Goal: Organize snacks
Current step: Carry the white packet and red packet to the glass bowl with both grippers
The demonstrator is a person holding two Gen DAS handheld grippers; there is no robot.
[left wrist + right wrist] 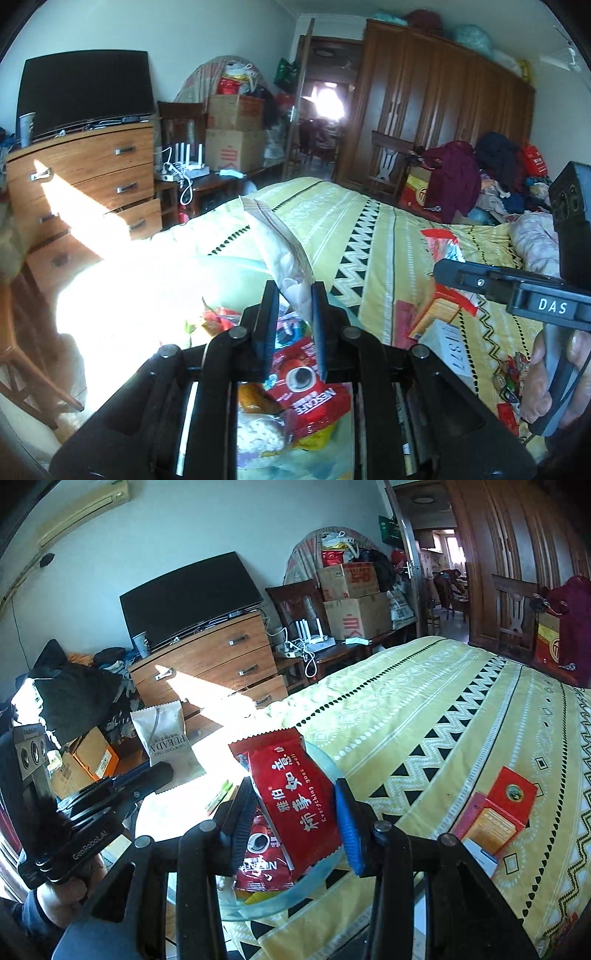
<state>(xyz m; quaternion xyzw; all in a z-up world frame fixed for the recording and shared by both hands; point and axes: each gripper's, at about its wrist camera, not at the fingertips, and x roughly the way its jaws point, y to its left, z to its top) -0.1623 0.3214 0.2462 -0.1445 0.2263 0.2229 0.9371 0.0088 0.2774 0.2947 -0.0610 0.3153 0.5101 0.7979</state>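
Yellow patterned bed carrying a clear bowl part-filled with snacks, Nescafe pack among them. Right claw shut on red snack packet over the bowl: lower before spreading, drop flat beside the Nescafe pack. Left claw pinching white PULADA bag by its lower edge, held above the bowl; red-orange boxes on the bed likely next
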